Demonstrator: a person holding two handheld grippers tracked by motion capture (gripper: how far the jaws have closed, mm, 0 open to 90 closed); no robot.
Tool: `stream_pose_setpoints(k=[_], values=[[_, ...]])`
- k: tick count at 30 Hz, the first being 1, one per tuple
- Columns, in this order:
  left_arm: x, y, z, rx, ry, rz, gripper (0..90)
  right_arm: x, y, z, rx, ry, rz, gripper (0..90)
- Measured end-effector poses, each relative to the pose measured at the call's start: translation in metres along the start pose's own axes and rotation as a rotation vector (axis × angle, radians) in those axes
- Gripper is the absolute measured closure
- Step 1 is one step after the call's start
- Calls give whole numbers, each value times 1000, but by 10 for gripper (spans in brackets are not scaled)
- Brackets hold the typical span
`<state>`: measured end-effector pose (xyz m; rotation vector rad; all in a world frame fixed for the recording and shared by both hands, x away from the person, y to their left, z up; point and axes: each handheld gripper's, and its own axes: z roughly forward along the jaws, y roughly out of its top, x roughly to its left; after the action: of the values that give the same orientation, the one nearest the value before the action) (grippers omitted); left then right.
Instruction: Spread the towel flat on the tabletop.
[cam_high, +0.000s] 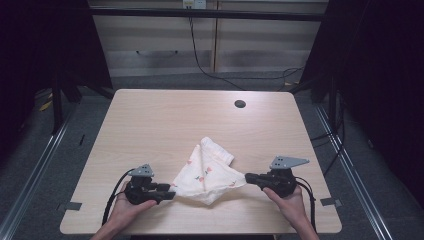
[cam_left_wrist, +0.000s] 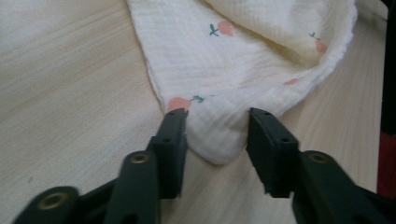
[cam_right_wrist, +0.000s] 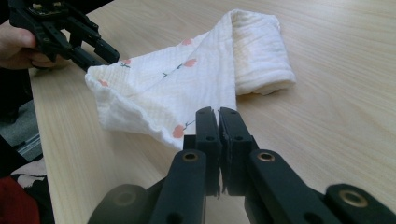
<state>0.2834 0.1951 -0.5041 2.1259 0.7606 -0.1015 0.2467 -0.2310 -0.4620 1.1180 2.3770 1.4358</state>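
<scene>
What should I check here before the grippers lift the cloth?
1. Left gripper open around a cloth corner: ok, jaws straddle it, not yet closed.
2. Right gripper gripping the opposite corner: cannot tell; jaws are together at the cloth's edge, fabric between them unclear.
3. Cloth lying flat: not ok, it is folded and bunched, with a rolled end at the far side.
4. Table beside the cloth free: ok.
5. Both hands steady on the grippers: ok.

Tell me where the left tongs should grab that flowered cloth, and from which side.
Grip the rounded corner of the flowered cloth nearest the left tongs, coming in low along the table from the person's left. That corner already sits between the open jaws, folded thick, so closing there likely catches every layer.
</scene>
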Motion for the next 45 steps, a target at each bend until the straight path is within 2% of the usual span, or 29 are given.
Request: stream_pose_setpoints(k=[1, 2, 6, 7, 8, 13, 15, 19, 22, 23, 25, 26, 28, 33, 34, 35, 37, 39, 40, 43, 44, 45], values=[[0, 1, 1, 7, 26, 26, 710, 0, 0, 0, 2, 1, 0, 880], [0, 1, 1, 7, 26, 26, 745, 0, 0, 1, 3, 2, 0, 881], [-4, 3, 3, 15, 49, 72, 789, 0, 0, 1, 2, 4, -3, 880], [-4, 3, 3, 7, 40, 76, 795, 0, 0, 1, 1, 3, -2, 881], [-4, 4, 2, 3, 36, 81, 854, 0, 0, 0, -1, 2, -1, 881], [-4, 4, 2, 7, 40, 88, 875, -1, 0, 0, -5, 2, 2, 881], [-4, 5, -2, -24, 32, 79, 879, -1, 0, 0, -5, 2, 3, 881], [-3, 6, -6, -48, 13, 72, 883, -1, 0, 0, -8, 1, 1, 881], [-3, 8, -13, -99, -14, 44, 883, -1, 1, -2, -16, 0, 6, 881], [-3, 11, -18, -132, -29, 39, 884, 0, 3, -4, -27, -1, 5, 881], [-4, 13, -19, -137, -27, 36, 885, 0, 5, -6, -35, -2, 3, 881], [-4, 15, -21, -149, -21, 32, 885, 0, 9, -9, -55, -6, 2, 881], [-3, 20, -23, -173, -36, 19, 885, -1, 11, -11, -65, -9, 2, 881], [0, 32, -37, -234, -24, 12, 887, -4, 25, -22, -118, -21, -4, 882], [2, 34, -40, -251, -38, -5, 886, -4, 29, -24, -132, -25, -4, 882], [3, 40, -47, -281, -70, -32, 887, -6, 36, -28, -162, -32, -9, 882], [-1, 47, -52, -278, -16, 7, 888, -7, 43, -31, -192, -31, -7, 882], [-1, 50, -55, -292, -15, 13, 888, -7, 46, -32, -204, -33, -13, 882], [1, 56, -59, -318, -19, 11, 888, -7, 50, -33, -212, -33, -17, 882], [4, 65, -64, -339, 2, 16, 889, -6, 67, -37, -229, -44, -39, 882], [3, 69, -66, -337, 26, 34, 889, -7, 72, -39, -240, -47, -44, 883], [3, 73, -68, -346, 17, 31, 889, -7, 78, -41, -248, -51, -50, 883]])
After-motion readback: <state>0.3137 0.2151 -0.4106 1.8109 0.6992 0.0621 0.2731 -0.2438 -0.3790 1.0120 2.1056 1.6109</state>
